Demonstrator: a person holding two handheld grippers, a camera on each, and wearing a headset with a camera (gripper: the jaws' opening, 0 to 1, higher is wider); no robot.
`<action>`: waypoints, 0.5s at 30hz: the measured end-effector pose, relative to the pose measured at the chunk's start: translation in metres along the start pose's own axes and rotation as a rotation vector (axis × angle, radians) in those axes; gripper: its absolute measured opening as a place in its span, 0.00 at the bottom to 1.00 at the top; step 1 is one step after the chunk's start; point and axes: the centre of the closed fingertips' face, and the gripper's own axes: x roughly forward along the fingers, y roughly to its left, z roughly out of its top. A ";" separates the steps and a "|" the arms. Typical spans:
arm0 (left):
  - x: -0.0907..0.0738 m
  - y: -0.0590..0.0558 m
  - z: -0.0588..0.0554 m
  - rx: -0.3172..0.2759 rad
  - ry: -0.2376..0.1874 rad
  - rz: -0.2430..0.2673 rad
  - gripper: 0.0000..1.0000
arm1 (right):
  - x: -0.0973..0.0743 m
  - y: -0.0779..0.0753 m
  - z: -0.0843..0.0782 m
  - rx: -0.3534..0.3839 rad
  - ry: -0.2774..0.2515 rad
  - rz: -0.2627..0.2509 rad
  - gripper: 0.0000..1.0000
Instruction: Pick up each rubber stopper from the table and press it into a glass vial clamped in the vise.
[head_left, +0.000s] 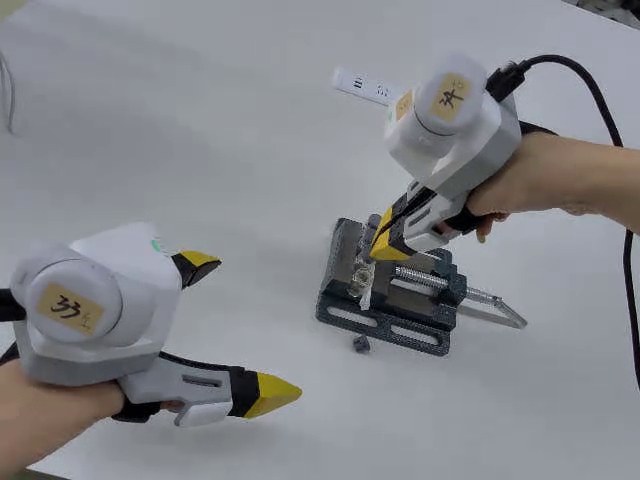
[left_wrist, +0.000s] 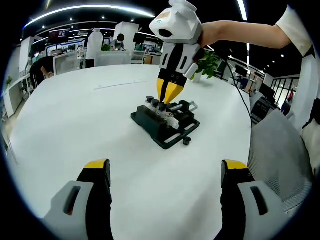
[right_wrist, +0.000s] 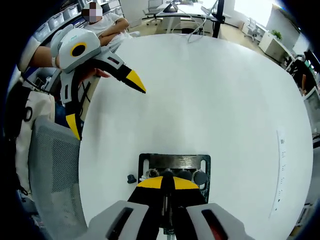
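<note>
A dark vise (head_left: 385, 318) (left_wrist: 157, 131) (right_wrist: 174, 161) stands on the white table and clamps several glass vials (head_left: 362, 274) (left_wrist: 156, 105); some carry dark stoppers. One loose rubber stopper (head_left: 361, 344) (left_wrist: 186, 141) (right_wrist: 131, 178) lies on the table beside the vise's base. My right gripper (head_left: 384, 243) (left_wrist: 169, 95) (right_wrist: 167, 183) points down at the vials with its yellow tips together, right above one vial; whether anything sits between the tips is hidden. My left gripper (head_left: 238, 326) (left_wrist: 166, 167) (right_wrist: 105, 105) hovers wide open and empty, well to the left of the vise.
A white power strip (head_left: 363, 87) (right_wrist: 280, 165) lies on the table beyond the vise. The vise's screw handle (head_left: 490, 305) sticks out to the right. A black cable (head_left: 610, 130) trails from my right gripper. A grey mesh chair (left_wrist: 285, 155) stands by the table edge.
</note>
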 end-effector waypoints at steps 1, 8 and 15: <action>0.000 0.000 0.000 -0.001 0.000 -0.001 0.91 | 0.000 0.000 0.000 0.002 -0.001 -0.001 0.00; 0.000 0.000 -0.002 -0.002 0.003 -0.004 0.90 | 0.001 0.001 0.001 0.005 0.003 0.007 0.00; 0.001 0.001 -0.004 -0.008 0.005 -0.004 0.90 | 0.001 0.002 0.001 0.004 0.006 0.013 0.00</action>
